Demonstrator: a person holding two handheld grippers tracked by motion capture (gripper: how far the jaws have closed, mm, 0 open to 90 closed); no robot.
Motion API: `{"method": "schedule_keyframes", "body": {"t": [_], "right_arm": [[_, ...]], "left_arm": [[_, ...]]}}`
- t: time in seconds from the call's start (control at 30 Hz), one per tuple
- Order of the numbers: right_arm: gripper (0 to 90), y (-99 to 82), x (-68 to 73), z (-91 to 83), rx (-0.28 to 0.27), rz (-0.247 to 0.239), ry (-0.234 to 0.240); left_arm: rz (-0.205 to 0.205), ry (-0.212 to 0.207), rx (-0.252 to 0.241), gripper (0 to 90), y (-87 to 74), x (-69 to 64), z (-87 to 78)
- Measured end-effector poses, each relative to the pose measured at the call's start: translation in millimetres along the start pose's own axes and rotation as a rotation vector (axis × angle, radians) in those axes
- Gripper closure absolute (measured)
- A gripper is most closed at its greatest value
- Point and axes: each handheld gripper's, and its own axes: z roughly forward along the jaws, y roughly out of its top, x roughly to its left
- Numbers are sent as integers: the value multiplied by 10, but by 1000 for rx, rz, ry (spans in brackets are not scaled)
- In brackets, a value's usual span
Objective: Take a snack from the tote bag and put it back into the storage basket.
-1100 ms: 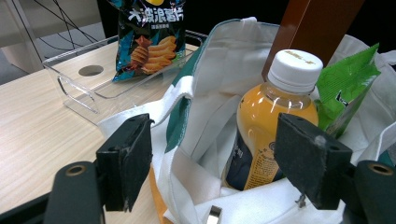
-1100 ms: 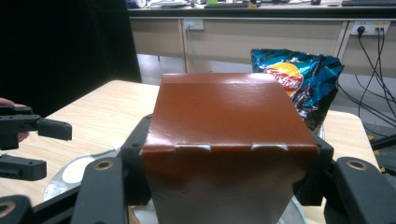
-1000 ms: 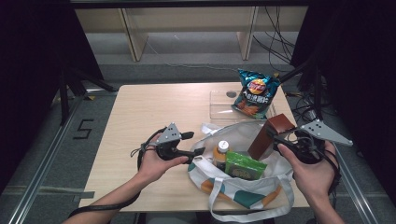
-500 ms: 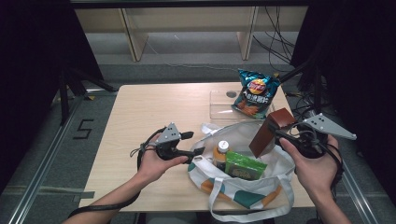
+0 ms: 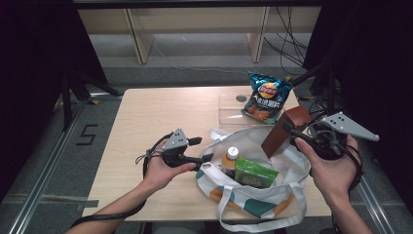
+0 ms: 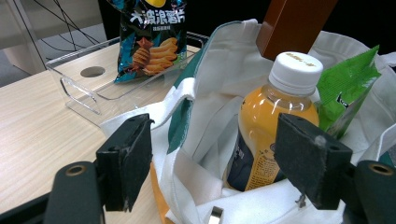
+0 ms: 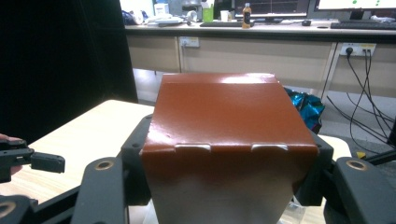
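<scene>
Right gripper (image 5: 288, 132) clamps brown box (image 5: 285, 129) — (tilted) over bag (image 5: 292, 170).

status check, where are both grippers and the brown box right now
Right gripper shut on brown box, tilted above tote bag. Left gripper open at the bag's rim. Juice bottle and green packet sit in the bag below the box.

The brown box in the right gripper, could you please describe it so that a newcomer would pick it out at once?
Start at the white tote bag near the table's front edge. Above the bag's right rim, the right gripper has its jaws closed on the brown box, tilted in the air. It is the one plain, glossy reddish-brown carton; the bottle and green packet lie inside the bag.
</scene>
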Motion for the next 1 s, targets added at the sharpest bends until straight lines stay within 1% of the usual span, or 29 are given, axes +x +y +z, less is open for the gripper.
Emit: {"method": "schedule_keyframes", "body": {"t": [0.03,0.1,0.17,0.2,0.23,0.3,0.33,0.37,0.5,0.53,0.57,0.6,0.63,0.67,0.7,0.73,0.77,0.8,0.87,0.93,0.97,1.0], "right_arm": [[393,12,4,-8,-6,5,-4],[393,27,12,-10,-8,22,-4],[393,43,5,-7,-20,13,-7],[393,52,-4,1,-26,6,-1],[392,61,-9,2,-29,1,1],[392,77,-3,5,-29,10,-5],[393,83,-1,3,-28,15,-9],[393,93,-3,7,-28,17,-11],[393,123,-25,26,-39,6,-6],[393,128,-23,24,-36,11,-11],[393,136,-16,23,-35,26,-6],[393,139,-30,27,-41,11,-6],[393,147,-38,32,-46,6,-7],[393,154,-26,26,-42,25,-7],[393,158,-33,29,-47,18,-6],[393,167,-45,33,-52,9,-8],[393,173,-42,29,-53,22,-7],[393,185,-61,37,-58,6,-7],[393,202,-69,40,-64,9,-8],[393,214,-72,36,-58,17,-15],[393,218,-83,42,-66,6,-12],[393,222,-72,39,-61,26,-16]], "left_arm": [[8,-3,0,273,2,5,1],[7,-4,0,273,1,3,2],[8,-4,0,273,1,4,2],[9,4,6,273,3,2,-4],[2,6,5,273,2,0,-4],[-5,9,5,273,0,-6,-5],[-3,0,0,273,-2,-1,-1],[-3,2,-1,273,-2,-3,-1],[-6,10,4,273,2,-6,-11],[-6,10,4,273,2,-6,-11],[-6,10,4,273,2,-6,-11],[-6,10,4,273,1,-6,-11],[-6,10,4,273,0,-6,-10],[-6,10,4,273,-1,-7,-10],[-5,10,4,273,-1,-8,-9],[-4,1,-1,273,-3,-3,-2],[-4,2,-1,273,-3,-3,-2],[-3,2,-1,273,-3,-3,-2],[-5,2,-1,273,-4,-3,-1],[-4,7,3,273,-3,-4,-4],[-4,8,5,273,-3,-4,-5],[-4,8,5,273,-3,-5,-5]]}}
